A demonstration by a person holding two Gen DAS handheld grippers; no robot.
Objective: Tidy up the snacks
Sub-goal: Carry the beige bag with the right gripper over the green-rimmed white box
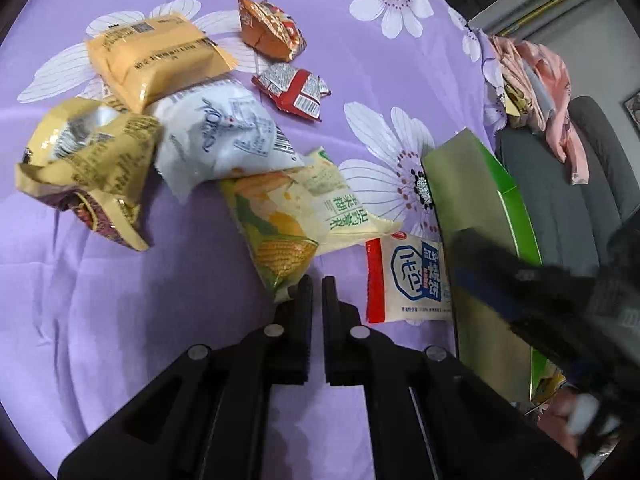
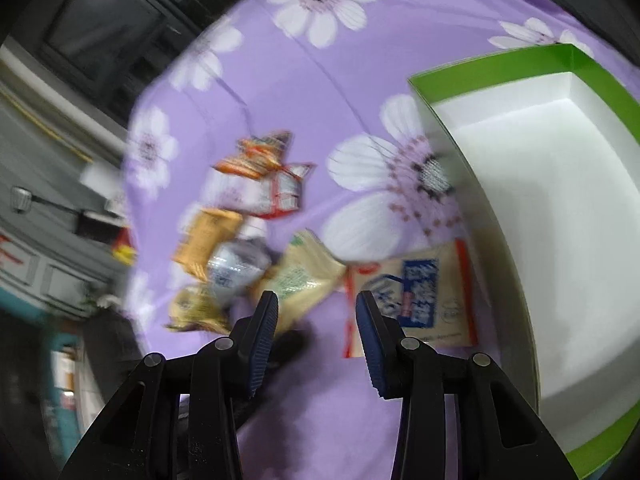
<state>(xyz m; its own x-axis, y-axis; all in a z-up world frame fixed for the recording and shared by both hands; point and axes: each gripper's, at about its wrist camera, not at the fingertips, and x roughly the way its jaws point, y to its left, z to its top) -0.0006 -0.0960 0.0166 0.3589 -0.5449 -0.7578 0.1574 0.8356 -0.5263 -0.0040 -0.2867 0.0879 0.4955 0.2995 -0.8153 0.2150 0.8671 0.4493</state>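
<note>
Several snack packets lie on a purple flowered cloth [image 1: 120, 320]. My left gripper [image 1: 317, 284] is shut and empty, its tips just below the corn packet [image 1: 280, 224]. A white, red and blue packet [image 1: 404, 280] lies to its right beside a green box [image 1: 480, 208]. In the right wrist view, my right gripper [image 2: 316, 304] is open and empty above the cloth, with that white, red and blue packet [image 2: 424, 296] just past its right finger. The box [image 2: 552, 216] has a white, empty inside and stands at the right.
Further packets lie left and beyond: a crumpled yellow one [image 1: 88, 168], a white one [image 1: 224, 136], an orange-yellow one [image 1: 156, 60], a red-white one [image 1: 296, 90] and an orange one [image 1: 270, 26]. A grey chair with pink cloth [image 1: 560, 184] stands past the table's right edge.
</note>
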